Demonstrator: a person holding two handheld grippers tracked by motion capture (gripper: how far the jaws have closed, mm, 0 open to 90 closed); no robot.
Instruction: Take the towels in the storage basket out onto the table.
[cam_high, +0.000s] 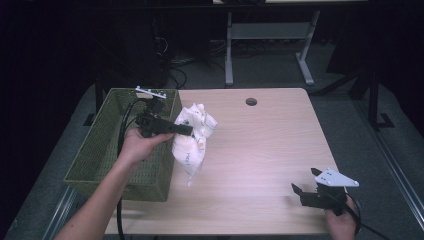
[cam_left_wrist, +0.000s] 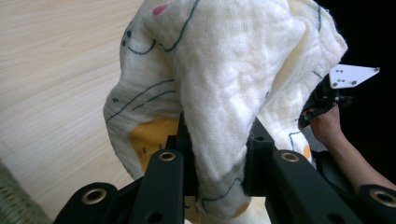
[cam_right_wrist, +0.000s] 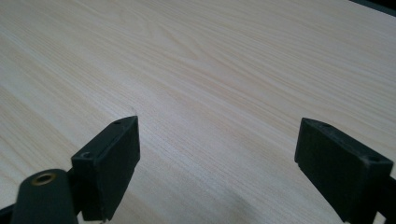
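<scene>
The cloth (cam_high: 192, 137), a white, cream-tinted piece printed with thin dark lines and yellow patches, hangs bunched in the air just beside the right wall of the green basket (cam_high: 107, 150), its lower tip trailing down to the table (cam_high: 260, 155) at about 6 o'clock from the grip. The left gripper (cam_high: 187, 130) clamps it: in the left gripper view the two black jaws stand close together with a thick fold of the cloth (cam_left_wrist: 219, 84) pressed between their pads, the rest billowing up and over them. The left hand (cam_high: 137, 145) holds that gripper over the basket's right edge, jaws pointing toward 3 o'clock in the high view.

The left gripper view adds the weave and the print (a small pink mark near the top, a yellow patch low at the left jaw), and far off at 3 o'clock the other hand with its grey plate. The high view alone gives the layout: the basket at the table's left edge, a round hole (cam_high: 251, 101) near the far edge.

The right gripper (cam_high: 300, 192) sits at the table's near right corner, about 4 o'clock from the cloth and well apart from it, jaws spread wide with nothing between them; the right gripper view (cam_right_wrist: 215, 158) shows bare wood grain between them.
</scene>
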